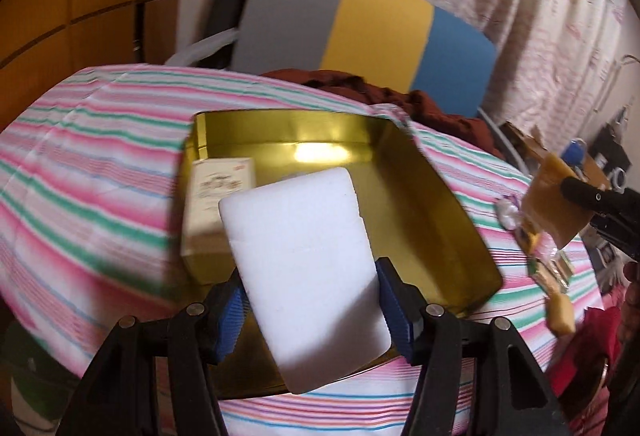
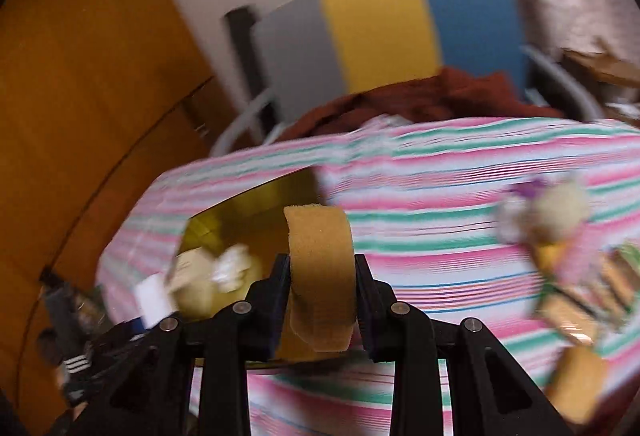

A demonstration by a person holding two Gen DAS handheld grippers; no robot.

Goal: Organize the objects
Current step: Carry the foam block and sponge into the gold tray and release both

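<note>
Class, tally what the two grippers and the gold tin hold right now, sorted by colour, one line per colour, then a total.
White: 1, the foam block in the left gripper.
Tan: 1, the sponge in the right gripper.
Cream: 1, the small box inside the gold tin.
Total: 3

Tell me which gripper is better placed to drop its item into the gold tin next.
Left, probably. The left gripper holds the white foam block right over the gold tin. The right gripper, holding the tan sponge, sits off to the tin's side.
</note>
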